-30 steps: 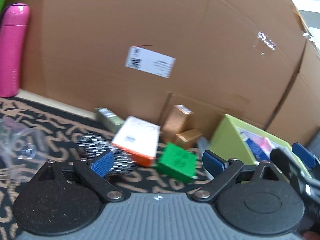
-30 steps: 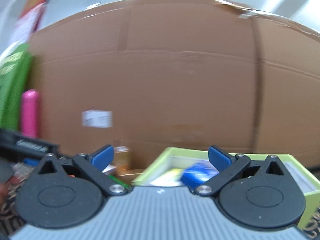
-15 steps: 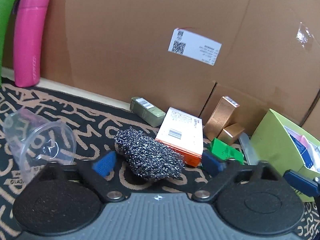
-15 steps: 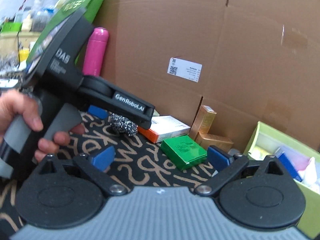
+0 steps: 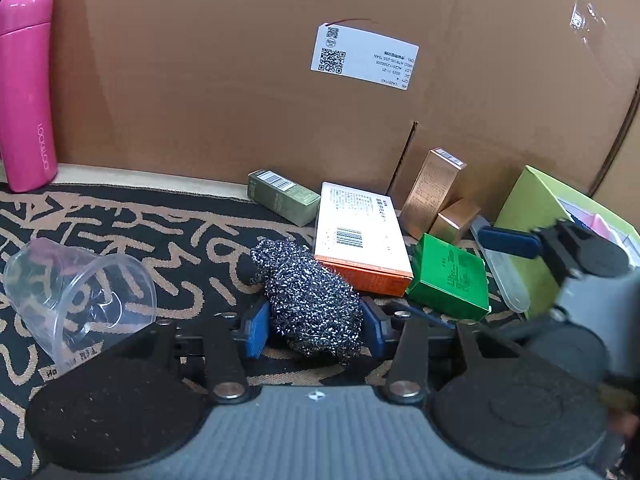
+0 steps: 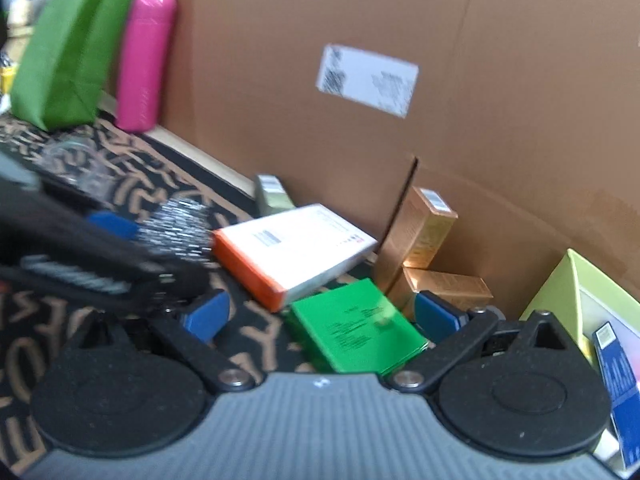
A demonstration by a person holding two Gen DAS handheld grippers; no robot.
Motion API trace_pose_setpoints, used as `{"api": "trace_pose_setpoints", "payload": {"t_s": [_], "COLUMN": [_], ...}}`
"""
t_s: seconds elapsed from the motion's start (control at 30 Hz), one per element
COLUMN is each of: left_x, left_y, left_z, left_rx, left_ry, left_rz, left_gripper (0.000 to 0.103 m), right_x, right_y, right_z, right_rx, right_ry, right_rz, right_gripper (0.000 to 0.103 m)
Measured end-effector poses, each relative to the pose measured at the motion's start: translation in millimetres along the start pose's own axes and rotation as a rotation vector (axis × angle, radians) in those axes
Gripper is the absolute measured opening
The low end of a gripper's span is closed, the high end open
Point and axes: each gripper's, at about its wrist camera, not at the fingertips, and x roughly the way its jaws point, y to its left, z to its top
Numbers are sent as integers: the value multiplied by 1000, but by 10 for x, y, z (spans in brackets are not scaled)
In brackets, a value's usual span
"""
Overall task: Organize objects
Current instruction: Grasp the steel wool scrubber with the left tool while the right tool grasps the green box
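My left gripper [image 5: 313,330] is shut on a steel-wool scrubber [image 5: 308,296] that rests on the patterned mat; the blue pads press its two sides. The scrubber also shows blurred in the right wrist view [image 6: 180,228]. My right gripper [image 6: 320,316] is open, its blue pads on either side of a flat green box [image 6: 356,328] lying on the mat; it does not grip it. The green box also shows in the left wrist view [image 5: 450,276]. A lime-green bin [image 6: 560,292] with items inside stands at the right.
A white and orange box [image 5: 360,236], an olive box [image 5: 282,196] and two copper boxes [image 5: 432,192] lie by the cardboard wall [image 5: 240,60]. A clear plastic cup [image 5: 76,296] lies at the left. A pink bottle [image 5: 24,88] stands far left. A green bag [image 6: 68,48] is beside it.
My left gripper has closed onto the steel-wool scrubber. My right gripper has moved forward and down so that the green box lies between its open fingers.
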Motion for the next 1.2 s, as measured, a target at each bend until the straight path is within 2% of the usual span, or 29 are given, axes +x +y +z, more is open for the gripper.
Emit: {"api": "trace_pose_setpoints", "payload": {"t_s": [0.1,0.27,0.3,0.33,0.37,0.43,0.57,0.67,0.77,0.87,0.97,1.0,1.07,1.2], "left_x": [2,-10,-9,-8,-7,1,-3,0,-2,-3,0,-2,-3,11], "left_y": [31,75,56,27,-3,-65,-117,-87,-57,-52,-48,-47,-67,-77], "left_z": [8,22,18,11,1,-23,-54,-57,-65,-70,-69,-66,-64,-73], "left_rx": [-14,-49,-42,-28,-12,17,42,11,-48,-66,-69,-65,-43,-40], "left_ry": [6,18,20,21,20,17,9,9,-2,-12,-20,-19,-14,-17], "left_rz": [-11,-43,-47,-47,-44,-31,-21,-36,-44,-51,-54,-58,-59,-53], "left_gripper": [50,50,50,50,50,51,52,63,76,78,77,75,52,57], "right_x": [206,172,105,21,-72,-228,-464,-509,-550,-513,-483,-499,-515,-517], "right_y": [-62,-218,-192,-153,-116,-54,71,121,116,118,133,134,149,185], "right_z": [44,-36,-79,-123,-167,-291,-377,-428,-375,-314,-306,-306,-309,-318], "right_rx": [3,141,133,127,135,179,186,182,195,218,213,213,211,201], "right_ry": [60,94,94,78,58,33,20,40,35,32,54,52,55,53], "right_rz": [8,78,84,91,99,121,91,90,69,56,59,66,69,58], "right_gripper": [103,98,88,68,60,61,61,61,71,73,68,61,61,61]}}
